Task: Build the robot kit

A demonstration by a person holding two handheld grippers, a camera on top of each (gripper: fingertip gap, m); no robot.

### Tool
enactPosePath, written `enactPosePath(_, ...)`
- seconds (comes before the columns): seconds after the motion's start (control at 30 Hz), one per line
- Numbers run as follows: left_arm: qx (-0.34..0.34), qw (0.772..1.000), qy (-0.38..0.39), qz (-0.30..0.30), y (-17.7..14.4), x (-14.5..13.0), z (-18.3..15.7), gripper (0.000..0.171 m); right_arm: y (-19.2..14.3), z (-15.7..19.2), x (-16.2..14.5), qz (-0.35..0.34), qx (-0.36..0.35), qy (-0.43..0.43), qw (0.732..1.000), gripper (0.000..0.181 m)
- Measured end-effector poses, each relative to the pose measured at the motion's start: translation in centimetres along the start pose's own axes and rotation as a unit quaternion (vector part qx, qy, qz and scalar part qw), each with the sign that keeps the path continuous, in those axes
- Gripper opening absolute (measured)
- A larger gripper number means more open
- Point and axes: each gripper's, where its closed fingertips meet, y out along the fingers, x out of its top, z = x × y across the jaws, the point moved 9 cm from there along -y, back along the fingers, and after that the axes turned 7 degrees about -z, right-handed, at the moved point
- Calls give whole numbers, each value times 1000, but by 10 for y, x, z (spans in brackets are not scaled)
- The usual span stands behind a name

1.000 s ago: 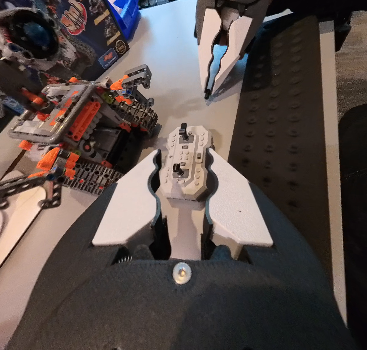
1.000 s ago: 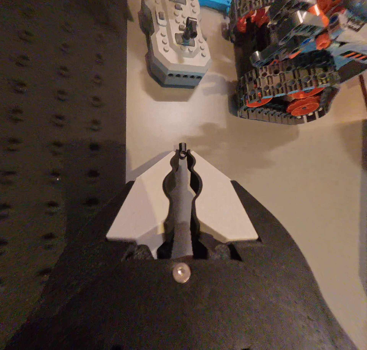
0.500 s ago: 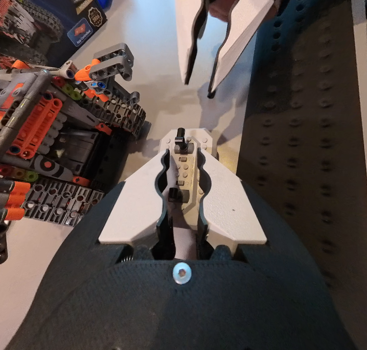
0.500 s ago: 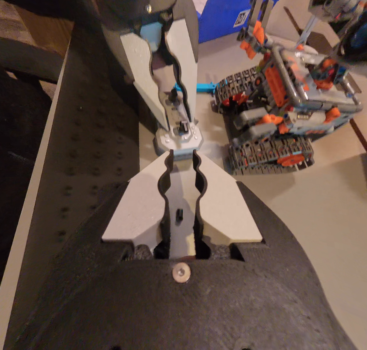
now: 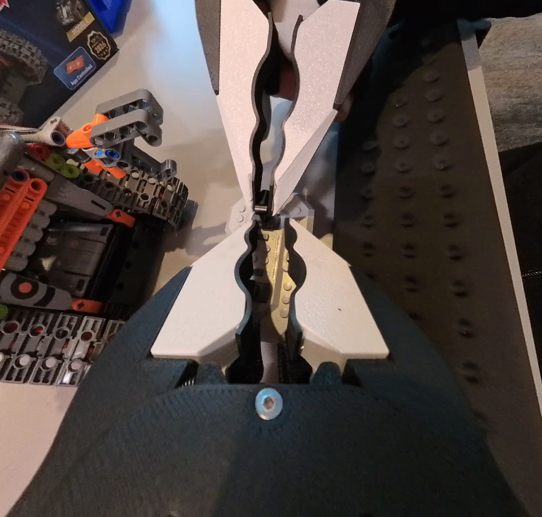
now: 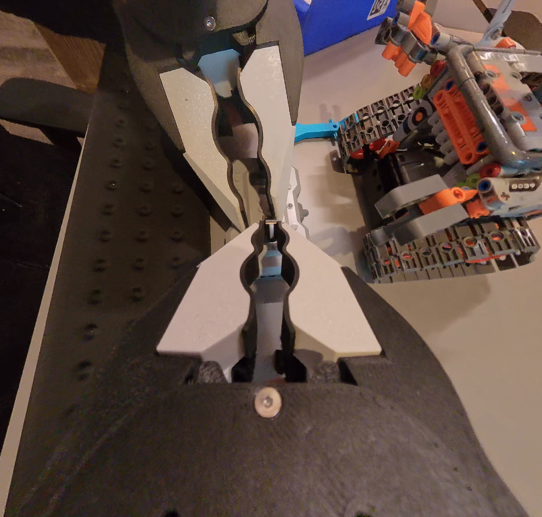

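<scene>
My left wrist camera sits just behind my left gripper and looks steeply down along its fingers, very near the white table. Across its top edge it faces my right gripper head-on. My right wrist camera rides the same way behind my right gripper, aimed the opposite way and tilted less steeply, so my left gripper points back at it from above. Both views share the grey stud-topped controller between the tips, the tracked brick vehicle on one side and the dark dimpled mat on the other.
</scene>
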Motion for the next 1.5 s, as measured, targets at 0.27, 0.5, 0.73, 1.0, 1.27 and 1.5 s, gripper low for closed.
enactPosePath(0.27,-10,1000,-15,-13,7,4,0,14,-7,2,-6,-26,4,25,999,5)
enactPosePath(0.5,-31,999,-31,-22,12,6,2,9,-12,3,-9,-34,-3,31,999,4)
enactPosePath(0.73,-30,998,-36,-29,13,7,2,7,-16,4,-11,-43,-14,36,998,3)
enactPosePath(1.0,-35,998,-32,-34,14,7,2,7,-18,16,-9,-29,-63,-101,992,3)
enactPosePath(1.27,-32,998,-41,-32,15,8,4,4,-21,3,-13,-62,-24,45,997,2)
enactPosePath(1.5,-23,999,-36,-22,18,10,5,0,-41,-13,-7,-157,-19,109,981,3)
